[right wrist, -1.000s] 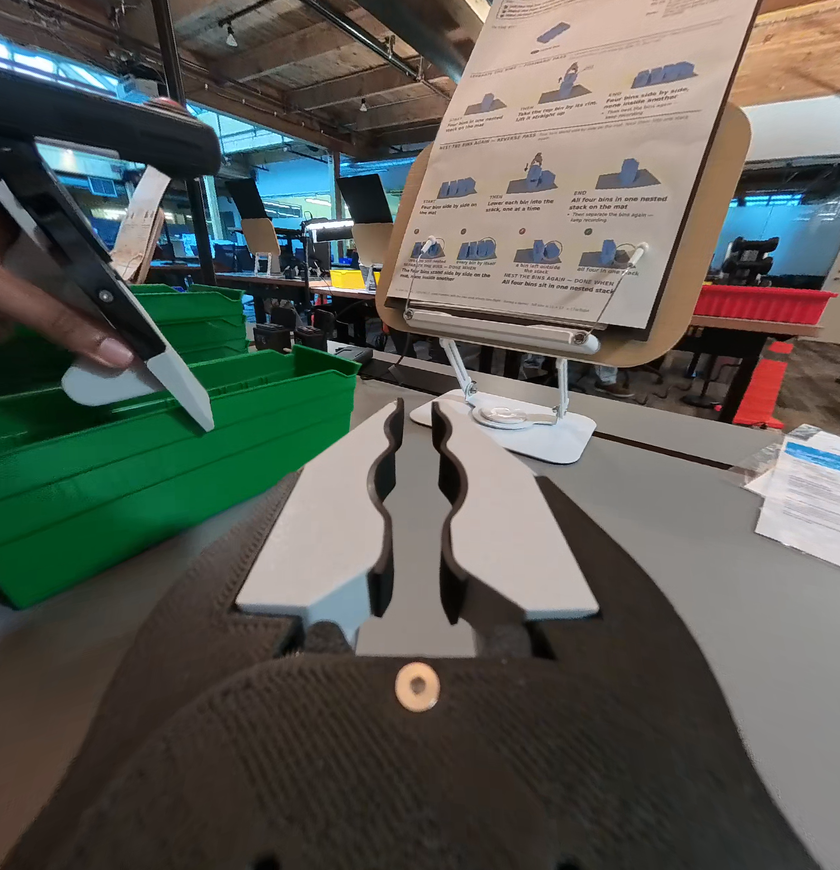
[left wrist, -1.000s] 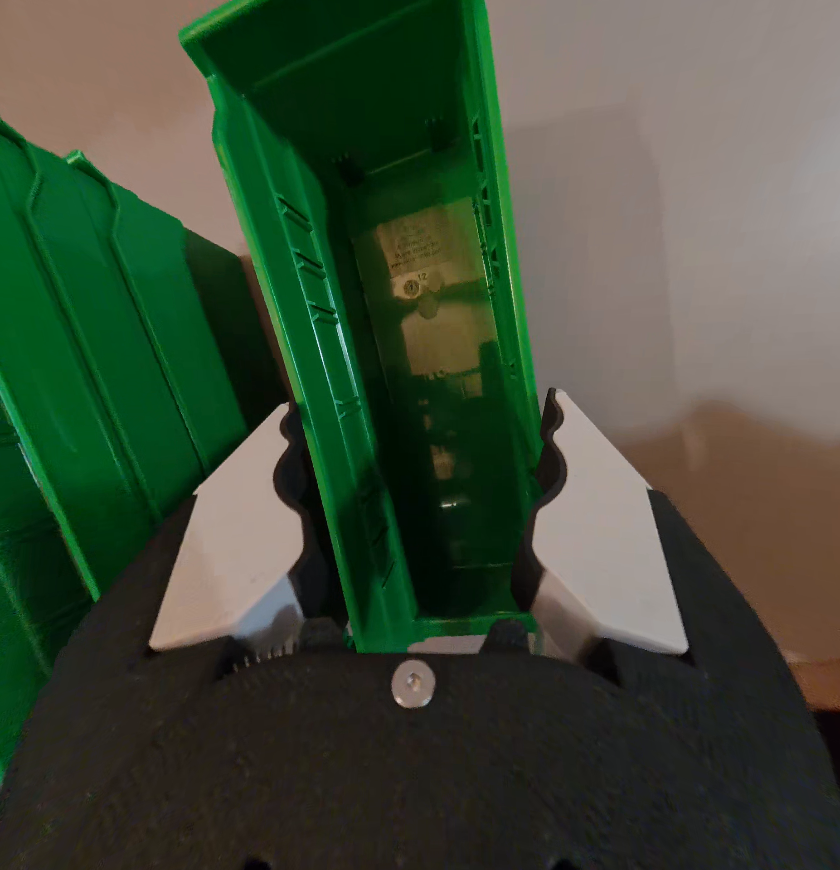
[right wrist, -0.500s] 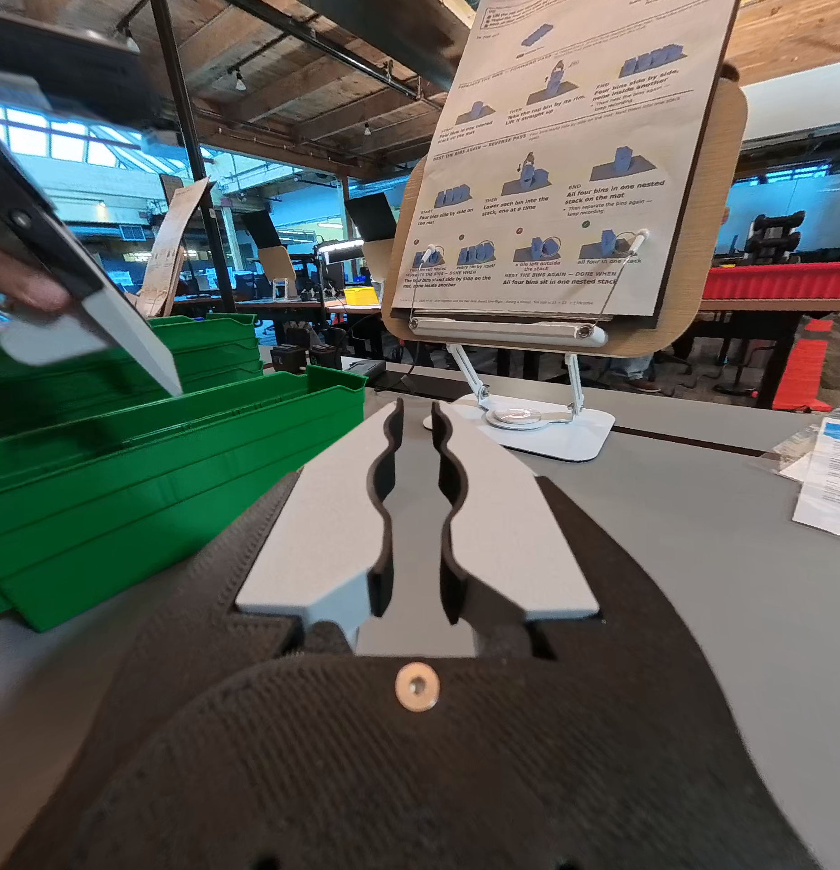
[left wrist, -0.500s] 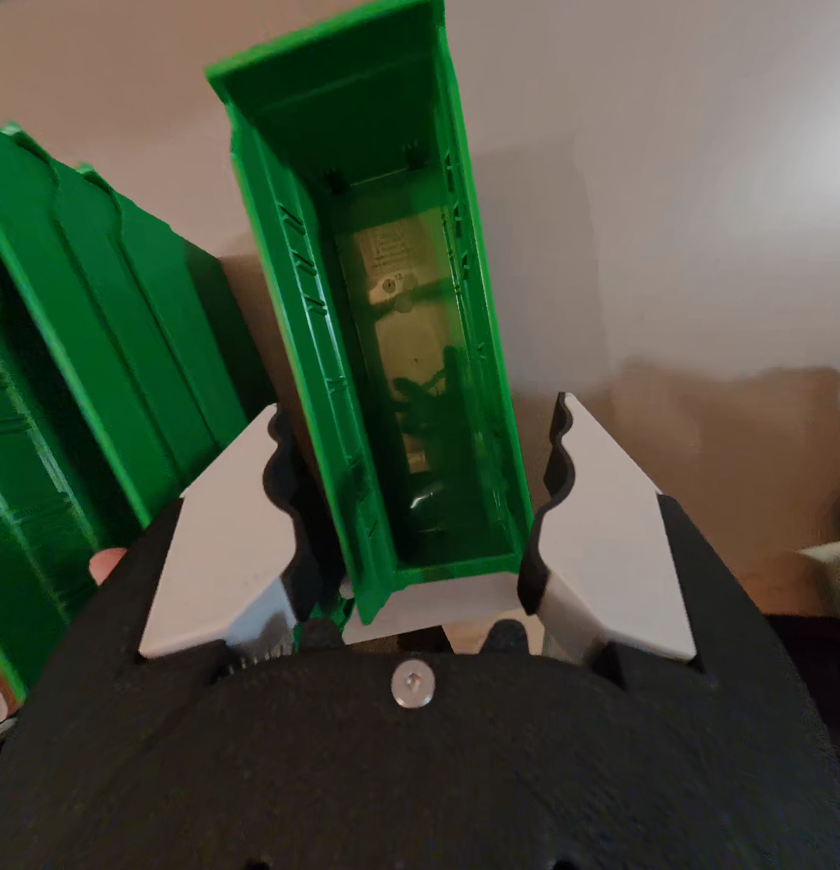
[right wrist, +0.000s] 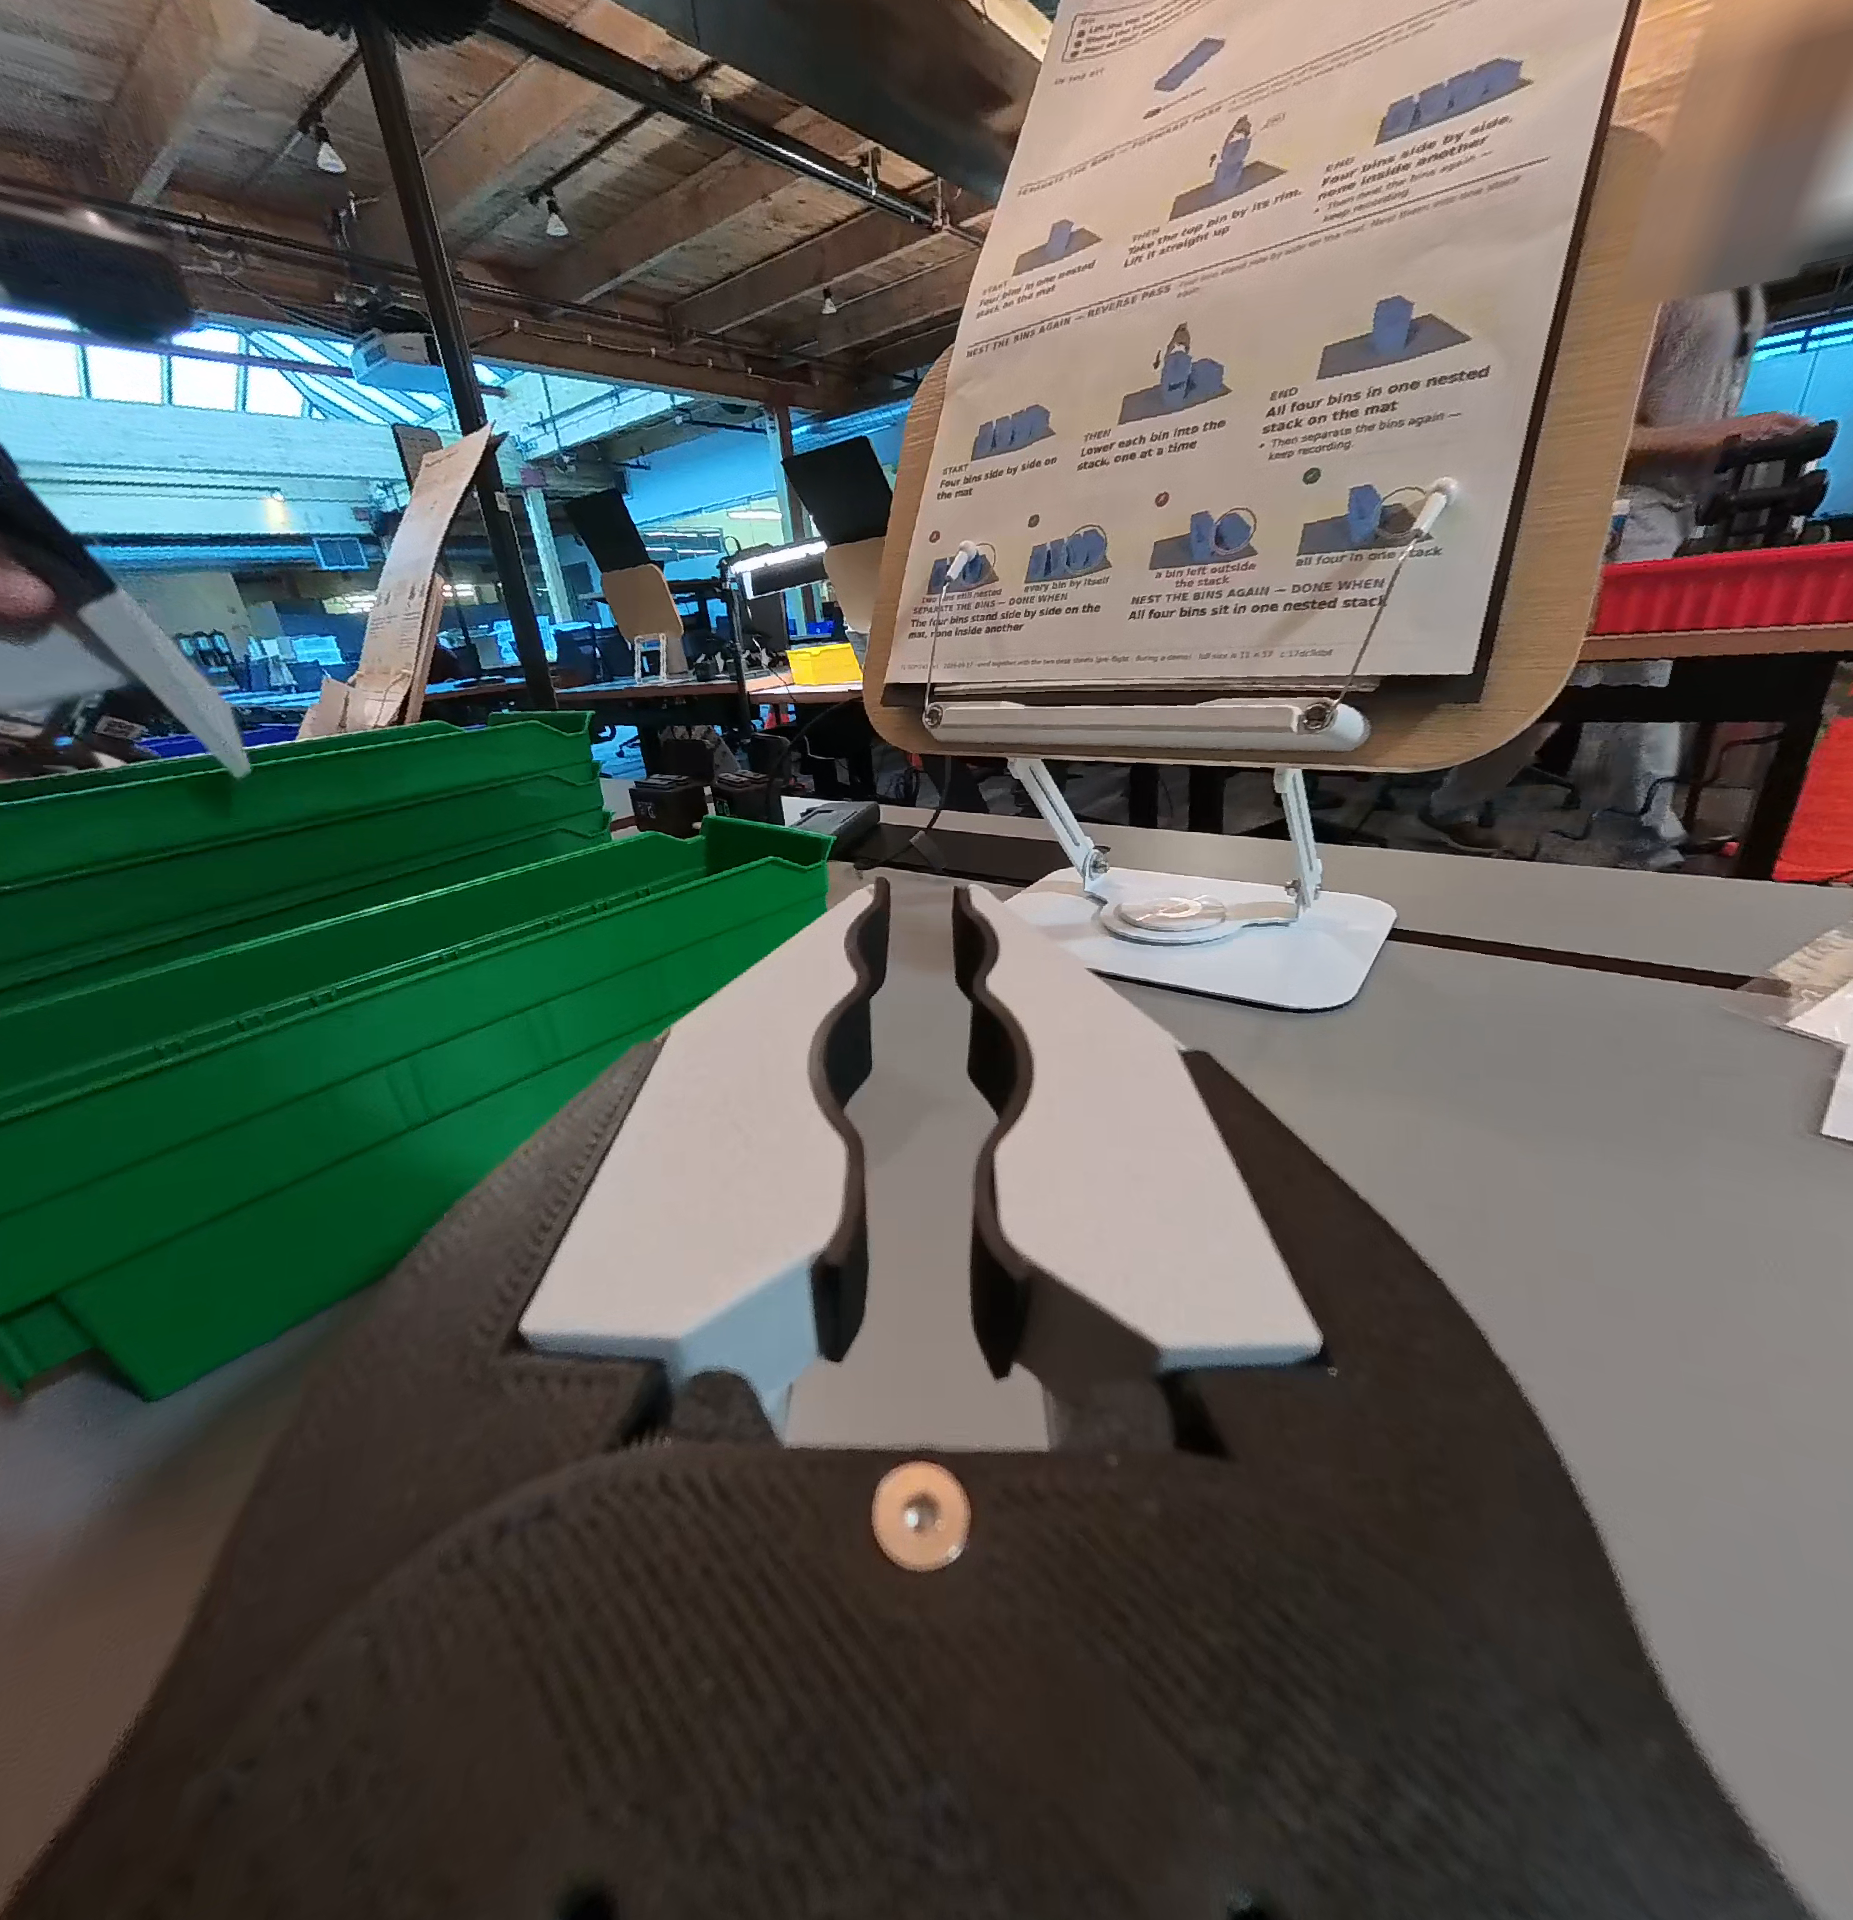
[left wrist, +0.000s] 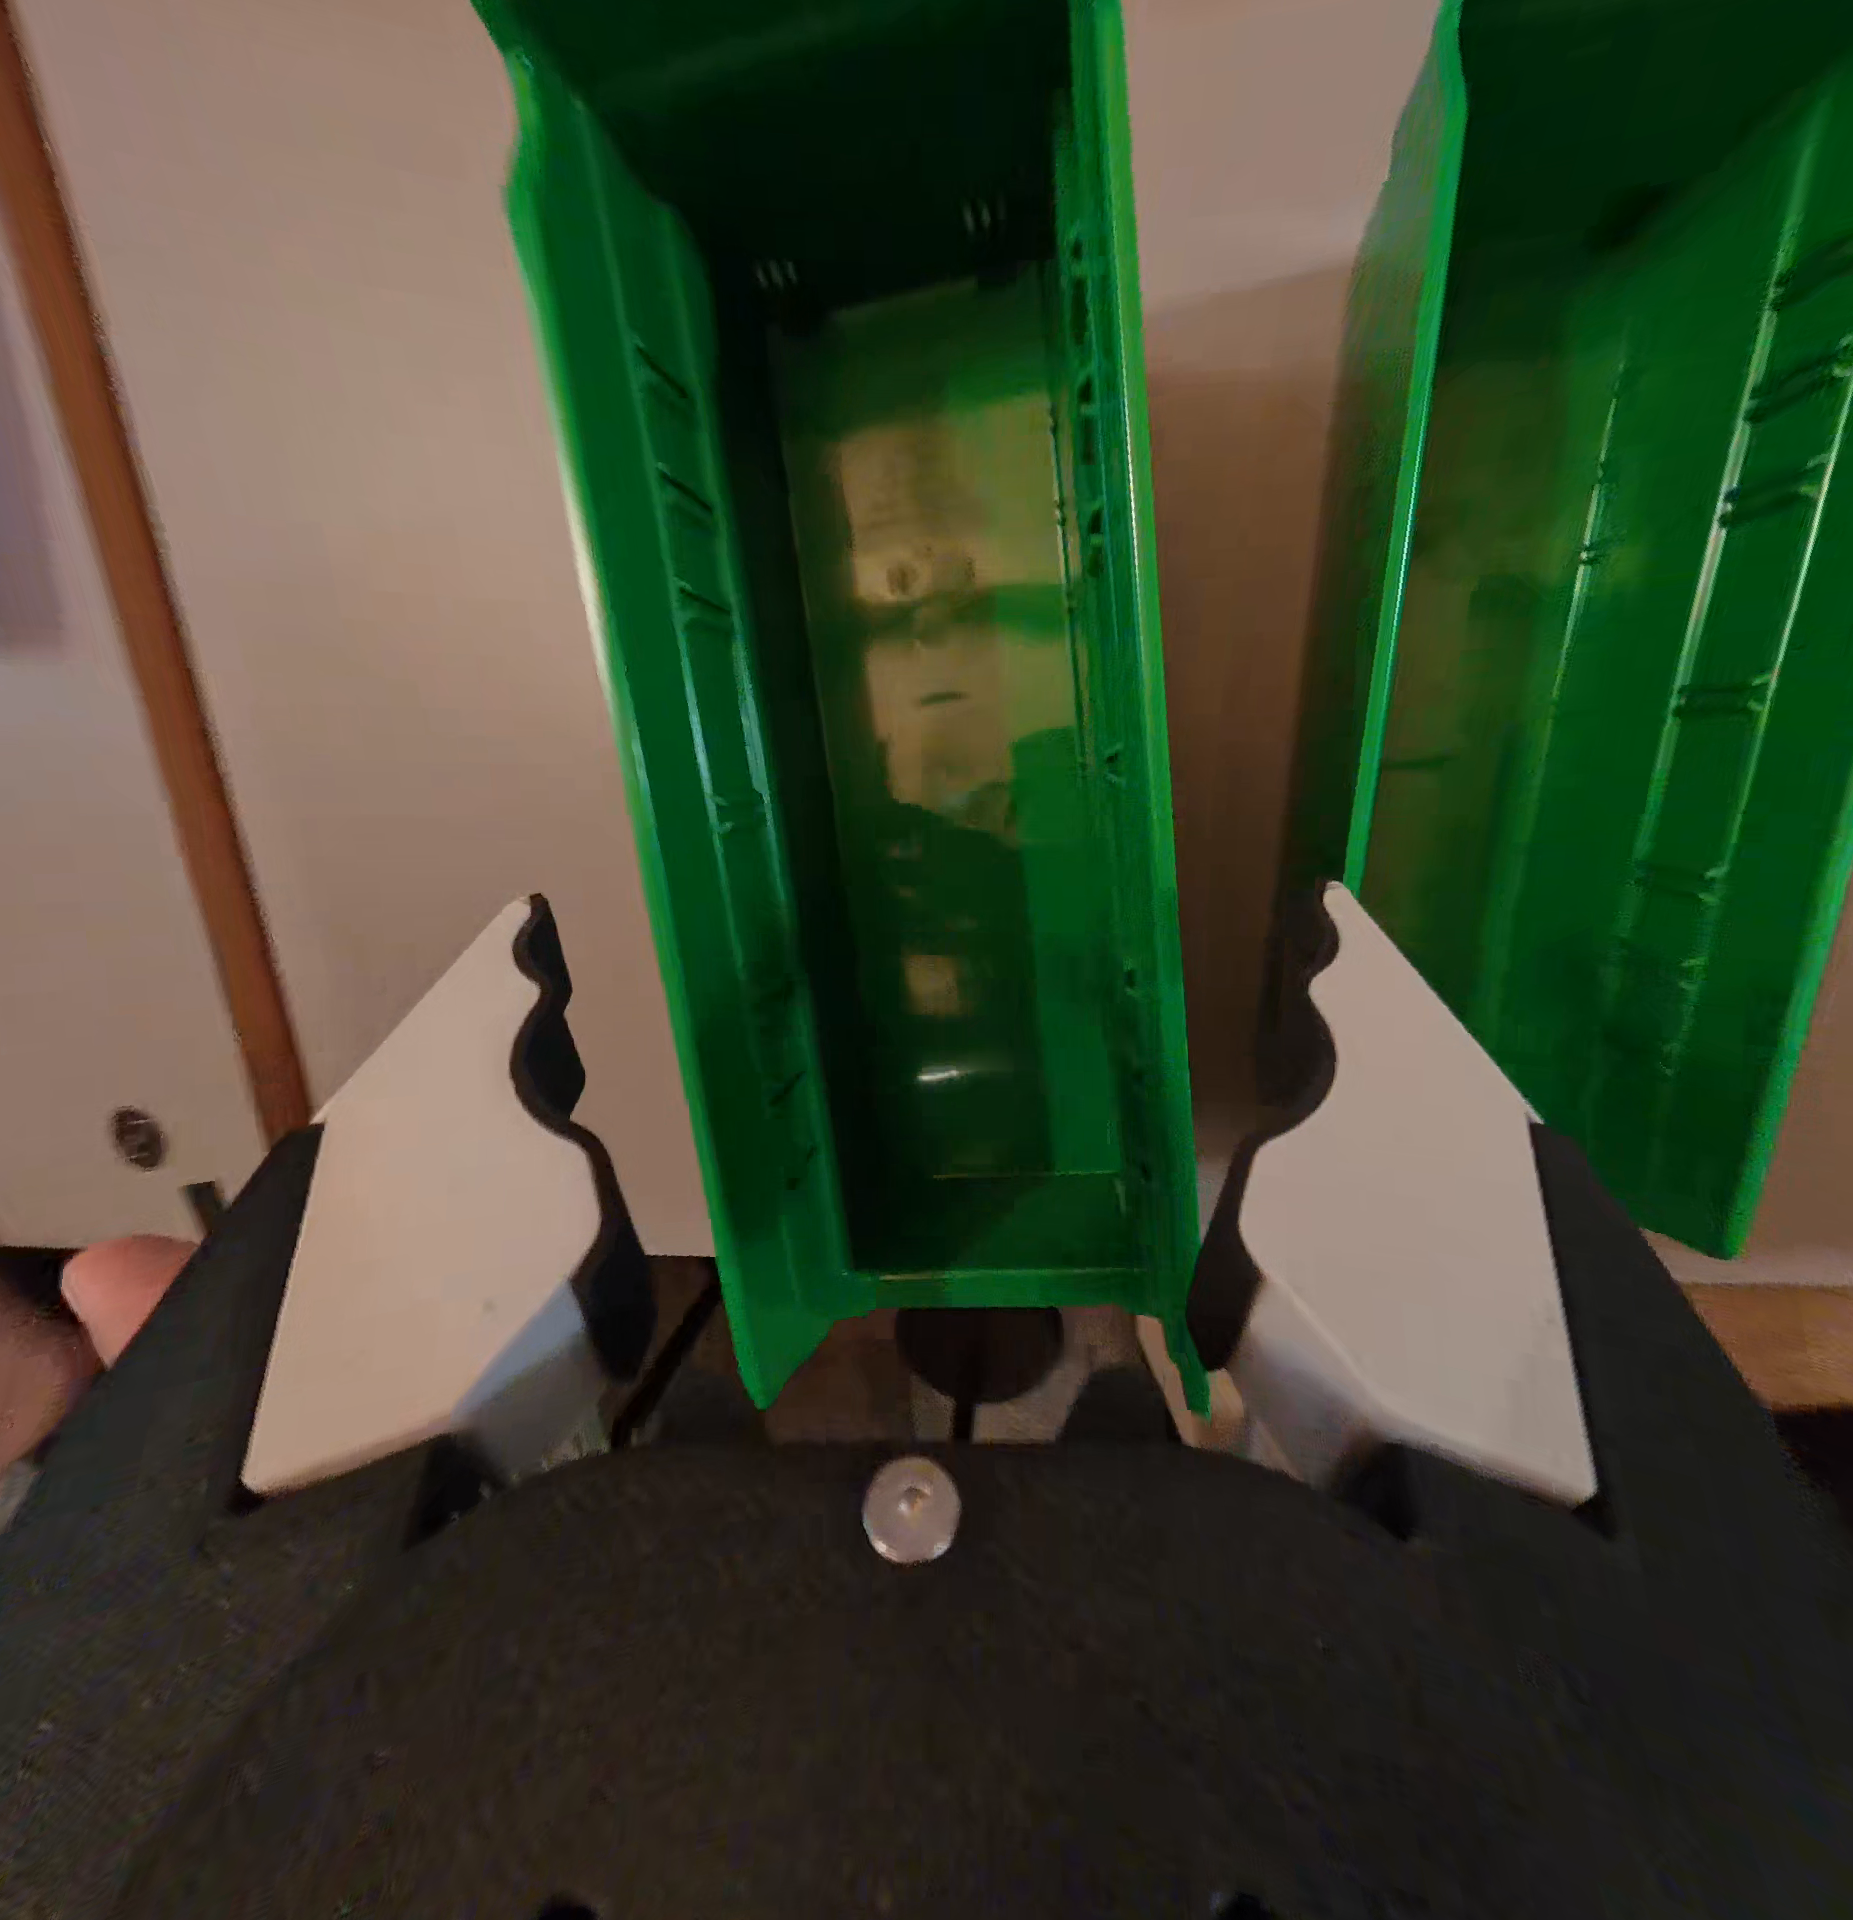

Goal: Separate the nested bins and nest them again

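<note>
In the left wrist view a long green bin [left wrist: 953,727] lies between the fingers of my left gripper [left wrist: 932,899]. The gripper is wide open; its left finger stands clear of the bin and its right finger is close to the bin's wall. A second green bin [left wrist: 1628,623] lies to the right. In the right wrist view one green bin [right wrist: 382,1039] sits nearest and taller green bins [right wrist: 278,800] stand behind it, with a left gripper finger [right wrist: 163,675] over their rim. My right gripper [right wrist: 920,888] is shut, empty and apart from the bins.
An instruction sheet on a wooden board [right wrist: 1244,364] stands on a white stand [right wrist: 1213,935] at the back of the grey table [right wrist: 1524,1143]. Papers in plastic [right wrist: 1847,1039] lie at the right. A brown strip [left wrist: 122,520] runs left of the bins.
My left gripper opened, let go of the bin it held and moved from the nearest bin to the farther bins. The right gripper stayed shut and barely moved.
</note>
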The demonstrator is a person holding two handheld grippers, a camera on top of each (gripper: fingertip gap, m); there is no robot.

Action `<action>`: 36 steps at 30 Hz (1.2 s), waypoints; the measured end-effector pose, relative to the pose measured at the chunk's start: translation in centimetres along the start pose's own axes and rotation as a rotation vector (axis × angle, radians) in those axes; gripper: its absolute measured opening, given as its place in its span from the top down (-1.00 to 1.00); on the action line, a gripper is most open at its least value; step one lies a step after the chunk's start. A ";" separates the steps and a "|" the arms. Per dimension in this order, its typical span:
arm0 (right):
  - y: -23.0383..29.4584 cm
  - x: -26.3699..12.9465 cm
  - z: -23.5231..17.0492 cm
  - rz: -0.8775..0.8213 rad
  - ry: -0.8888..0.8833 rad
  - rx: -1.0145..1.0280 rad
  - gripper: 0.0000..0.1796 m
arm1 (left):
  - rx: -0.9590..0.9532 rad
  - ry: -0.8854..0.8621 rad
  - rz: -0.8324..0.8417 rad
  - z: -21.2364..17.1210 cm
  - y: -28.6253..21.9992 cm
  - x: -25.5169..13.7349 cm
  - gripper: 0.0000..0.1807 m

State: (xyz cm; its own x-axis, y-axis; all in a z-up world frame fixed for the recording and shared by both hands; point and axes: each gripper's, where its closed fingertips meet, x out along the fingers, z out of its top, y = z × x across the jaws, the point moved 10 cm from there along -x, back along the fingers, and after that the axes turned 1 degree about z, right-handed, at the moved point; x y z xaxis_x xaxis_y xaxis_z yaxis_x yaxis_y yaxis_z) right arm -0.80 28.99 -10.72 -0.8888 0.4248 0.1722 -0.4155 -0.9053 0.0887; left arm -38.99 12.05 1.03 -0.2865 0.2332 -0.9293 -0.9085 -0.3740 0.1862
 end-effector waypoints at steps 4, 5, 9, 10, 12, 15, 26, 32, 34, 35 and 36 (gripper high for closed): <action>0.0 0.0 0.0 0.000 -0.002 0.008 0.88 | -0.022 0.028 -0.001 -0.5 0.5 2.0 -0.39; 0.0 0.0 0.0 -0.001 -0.001 0.006 0.88 | -0.028 0.030 -0.023 -0.5 0.5 2.3 -0.35; 0.0 0.0 0.0 0.003 0.001 0.005 0.88 | 0.006 0.059 -0.029 -0.3 0.6 2.2 -0.22; 0.0 0.0 0.0 0.004 0.001 0.005 0.88 | 0.014 0.066 -0.024 -0.2 0.6 2.1 -0.18; 0.0 0.0 0.0 0.003 0.001 0.005 0.88 | 0.012 0.075 -0.015 -0.1 0.5 2.0 -0.11; 0.0 0.0 -0.1 0.005 0.001 0.010 0.88 | 0.003 0.088 -0.005 0.0 0.4 1.8 -0.05; 0.0 0.3 -0.3 0.007 0.024 0.009 0.88 | -0.004 0.064 -0.005 0.2 1.1 -0.1 -0.04; 0.0 0.3 -0.3 0.008 0.021 0.015 0.88 | -0.009 -0.038 0.012 -0.1 1.6 -0.4 0.00; 0.1 0.4 -0.3 0.007 0.024 0.008 0.88 | -0.023 -0.066 -0.001 -0.2 1.8 -0.5 0.00; 0.1 0.4 -0.4 0.007 0.026 0.007 0.88 | -0.027 -0.070 -0.007 -0.2 2.0 -0.6 0.00; 0.1 0.4 -0.4 0.007 0.027 0.006 0.88 | -0.029 -0.075 -0.012 -0.2 2.1 -0.8 0.00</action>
State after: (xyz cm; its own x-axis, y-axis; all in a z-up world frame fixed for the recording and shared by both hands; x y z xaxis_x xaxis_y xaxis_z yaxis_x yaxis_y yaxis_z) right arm -1.29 29.11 -11.00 -0.8968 0.4176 0.1464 -0.4078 -0.9083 0.0930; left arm -40.57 10.93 2.06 -0.2990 0.3037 -0.9046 -0.9031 -0.3963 0.1654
